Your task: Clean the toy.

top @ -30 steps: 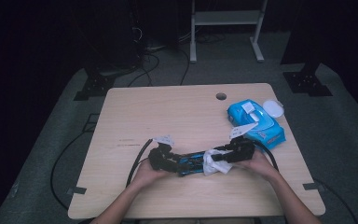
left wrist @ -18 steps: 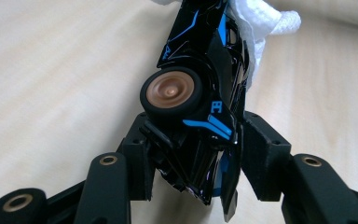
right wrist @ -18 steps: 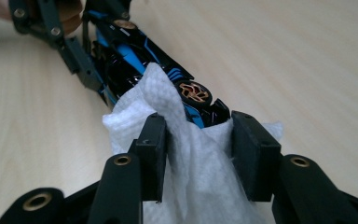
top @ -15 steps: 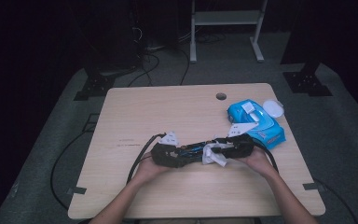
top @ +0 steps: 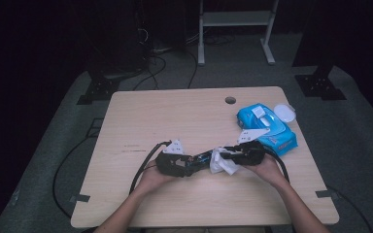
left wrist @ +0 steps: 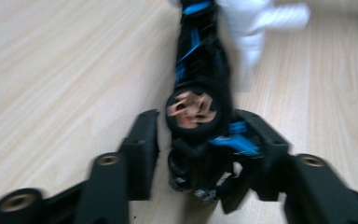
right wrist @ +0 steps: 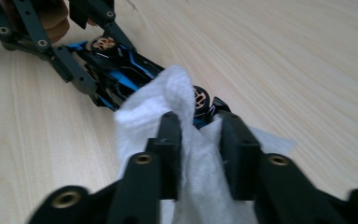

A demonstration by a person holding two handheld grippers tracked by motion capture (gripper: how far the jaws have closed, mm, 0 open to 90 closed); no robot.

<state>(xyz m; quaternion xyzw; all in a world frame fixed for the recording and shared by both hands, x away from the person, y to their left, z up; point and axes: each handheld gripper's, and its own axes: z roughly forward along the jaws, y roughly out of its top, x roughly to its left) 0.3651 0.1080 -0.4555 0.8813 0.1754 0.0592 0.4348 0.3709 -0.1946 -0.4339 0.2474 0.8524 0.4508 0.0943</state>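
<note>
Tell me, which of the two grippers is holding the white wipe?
The right gripper: its fingers pinch the white wipe, while the left gripper grips the black-and-blue toy car.

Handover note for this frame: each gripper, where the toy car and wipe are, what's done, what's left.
Left gripper: jaws just closing, clamped on one end of the black-and-blue toy car.
Right gripper: jaws just closing, pinching the white wipe against the car's other end.
Wipes pack sits at the table's right edge.
Done: wipe out and on the car.
Left: probably finish wiping.
</note>
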